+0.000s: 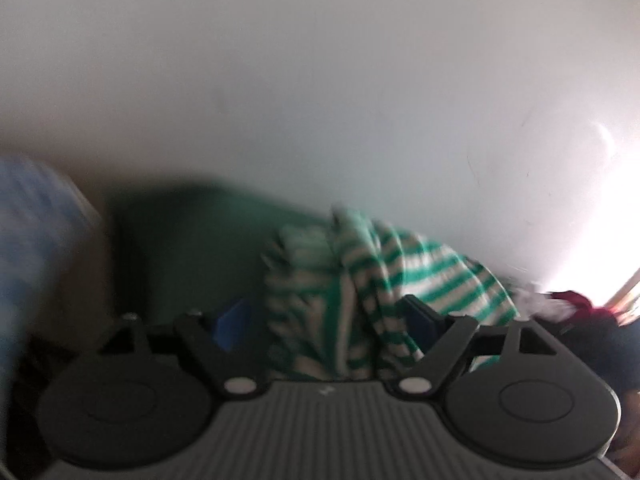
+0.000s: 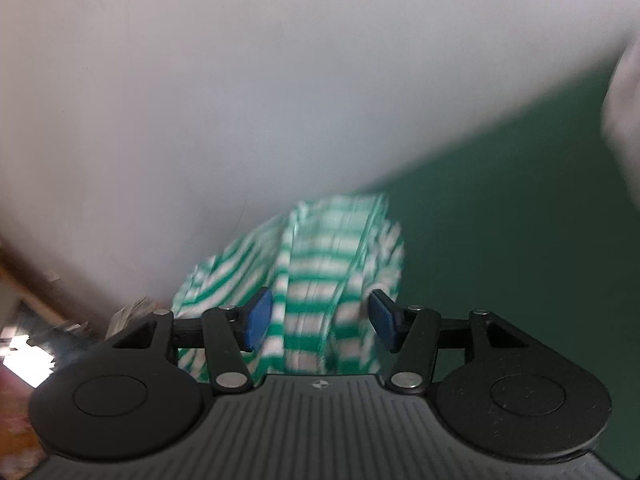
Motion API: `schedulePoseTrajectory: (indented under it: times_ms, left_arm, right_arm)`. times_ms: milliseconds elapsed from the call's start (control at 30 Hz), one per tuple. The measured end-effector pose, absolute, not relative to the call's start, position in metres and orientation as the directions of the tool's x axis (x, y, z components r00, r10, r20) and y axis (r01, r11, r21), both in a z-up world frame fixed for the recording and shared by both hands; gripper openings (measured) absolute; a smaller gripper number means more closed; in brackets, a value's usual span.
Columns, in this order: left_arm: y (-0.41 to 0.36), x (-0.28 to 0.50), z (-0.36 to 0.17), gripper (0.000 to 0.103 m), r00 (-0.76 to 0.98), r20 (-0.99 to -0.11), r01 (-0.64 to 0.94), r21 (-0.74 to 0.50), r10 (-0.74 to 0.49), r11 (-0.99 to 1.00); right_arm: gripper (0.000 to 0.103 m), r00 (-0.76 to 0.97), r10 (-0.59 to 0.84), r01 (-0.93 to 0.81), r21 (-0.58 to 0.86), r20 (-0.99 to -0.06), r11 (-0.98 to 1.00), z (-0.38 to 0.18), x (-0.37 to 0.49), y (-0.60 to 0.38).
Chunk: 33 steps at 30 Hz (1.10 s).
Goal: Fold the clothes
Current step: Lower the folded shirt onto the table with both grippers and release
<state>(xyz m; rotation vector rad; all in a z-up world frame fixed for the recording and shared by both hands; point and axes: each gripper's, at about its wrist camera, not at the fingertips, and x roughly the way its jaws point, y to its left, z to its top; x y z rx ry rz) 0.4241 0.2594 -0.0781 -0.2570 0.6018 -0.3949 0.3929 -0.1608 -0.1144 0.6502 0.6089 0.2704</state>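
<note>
Left wrist cam: my left gripper (image 1: 324, 320) has jaws spread wide, green-and-white striped knit garment (image 1: 384, 280) bunched between the pads, on the dark green surface (image 1: 192, 240) by the wall. Right wrist cam: right gripper (image 2: 320, 320) open too, same garment (image 2: 316, 268) between the blue pads (image 2: 258, 318), not pinched.

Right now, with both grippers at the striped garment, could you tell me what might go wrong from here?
The left gripper and right gripper both stand open with bunched folds of the green-and-white striped garment between their pads, so closing could catch several layers at once and set a crooked fold. Both views are blurred, so the hem or corner is hard to pick out. Other clothes lie close beside the garment and could get snagged.
</note>
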Motion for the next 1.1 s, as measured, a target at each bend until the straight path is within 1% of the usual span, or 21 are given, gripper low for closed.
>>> schedulePoseTrajectory:
  times_ms: [33,67,133,200,233,267,333,367,467,500,600,633,700,767,800,867,900,933,1000,1033,1100]
  left_arm:
    - [0.256,0.416,-0.066,0.072,0.787,-0.471,0.291,-0.286,-0.399,0.913]
    - [0.249,0.411,-0.056,0.068,0.804,-0.446,0.31,-0.25,-0.393,0.917]
    - [0.218,0.407,-0.045,0.06,0.8,-0.421,0.373,-0.209,-0.427,0.904]
    - [0.18,0.409,-0.047,0.06,0.792,-0.428,0.414,-0.148,-0.436,0.898]
    - [0.165,0.411,-0.051,0.059,0.789,-0.441,0.423,-0.116,-0.428,0.899]
    - [0.158,0.416,-0.06,0.059,0.785,-0.463,0.411,-0.11,-0.412,0.905]
    - [0.148,0.427,-0.078,0.053,0.774,-0.509,0.378,-0.106,-0.376,0.92]
    - [0.148,0.429,-0.086,0.052,0.78,-0.514,0.363,-0.096,-0.358,0.927]
    - [0.155,0.43,-0.104,0.051,0.795,-0.505,0.357,-0.061,-0.337,0.932]
    - [0.157,0.428,-0.108,0.051,0.804,-0.493,0.365,-0.031,-0.332,0.931]
    - [0.157,0.422,-0.112,0.05,0.818,-0.481,0.384,0.049,-0.315,0.922]
    - [0.156,0.419,-0.112,0.05,0.82,-0.481,0.389,0.073,-0.309,0.918]
    - [0.167,0.42,-0.101,0.053,0.803,-0.49,0.401,0.022,-0.34,0.916]
    - [0.175,0.409,-0.089,0.055,0.826,-0.45,0.394,0.031,-0.339,0.919]
    - [0.175,0.403,-0.087,0.063,0.827,-0.442,0.403,0.038,-0.346,0.914]
    - [0.172,0.391,-0.084,0.065,0.824,-0.436,0.426,0.055,-0.362,0.903]
    - [0.167,0.389,-0.088,0.069,0.81,-0.459,0.44,0.066,-0.365,0.895]
    - [0.163,0.39,-0.094,0.07,0.803,-0.482,0.438,0.077,-0.352,0.896]
    - [0.155,0.394,-0.108,0.072,0.791,-0.522,0.427,0.098,-0.318,0.899]
    - [0.154,0.397,-0.11,0.077,0.787,-0.532,0.418,0.087,-0.313,0.904]
    - [0.153,0.403,-0.112,0.081,0.78,-0.546,0.398,0.054,-0.306,0.916]
  right_arm:
    - [0.055,0.814,0.375,-0.071,0.564,-0.444,0.823,-0.103,0.39,-0.15]
    - [0.049,0.832,0.334,-0.094,0.482,-0.442,0.871,-0.092,0.388,-0.138]
    - [0.041,0.868,0.255,-0.128,0.306,-0.425,0.944,-0.07,0.383,-0.114]
    - [0.038,0.85,0.287,-0.174,0.278,-0.442,0.945,-0.069,0.388,-0.1]
    - [0.034,0.834,0.306,-0.193,0.276,-0.46,0.942,-0.071,0.395,-0.088]
    - [0.033,0.838,0.282,-0.183,0.245,-0.468,0.952,-0.075,0.399,-0.078]
    - [0.033,0.85,0.213,-0.154,0.159,-0.482,0.975,-0.084,0.407,-0.052]
    - [0.033,0.852,0.183,-0.142,0.121,-0.49,0.982,-0.09,0.411,-0.045]
    - [0.033,0.835,0.165,-0.112,0.132,-0.525,0.985,-0.113,0.415,-0.049]
    - [0.033,0.834,0.17,-0.113,0.139,-0.526,0.984,-0.12,0.415,-0.05]
    - [0.033,0.852,0.148,-0.125,0.078,-0.502,0.989,-0.13,0.416,-0.042]
    - [0.034,0.852,0.138,-0.12,0.068,-0.505,0.99,-0.122,0.418,-0.039]
    - [0.034,0.85,0.135,-0.105,0.086,-0.51,0.991,-0.111,0.412,-0.044]
    - [0.034,0.856,0.165,-0.113,0.135,-0.489,0.984,-0.102,0.395,-0.048]
    - [0.033,0.859,0.18,-0.126,0.143,-0.48,0.982,-0.1,0.386,-0.049]
    - [0.03,0.862,0.21,-0.153,0.159,-0.461,0.975,-0.095,0.368,-0.049]
    - [0.03,0.849,0.217,-0.16,0.158,-0.481,0.974,-0.099,0.365,-0.048]
    - [0.029,0.832,0.215,-0.157,0.155,-0.511,0.975,-0.105,0.361,-0.052]
    - [0.029,0.825,0.197,-0.127,0.165,-0.529,0.978,-0.111,0.359,-0.049]
    - [0.029,0.822,0.188,-0.112,0.171,-0.538,0.979,-0.113,0.358,-0.047]
    - [0.031,0.814,0.169,-0.103,0.148,-0.556,0.984,-0.113,0.369,-0.041]
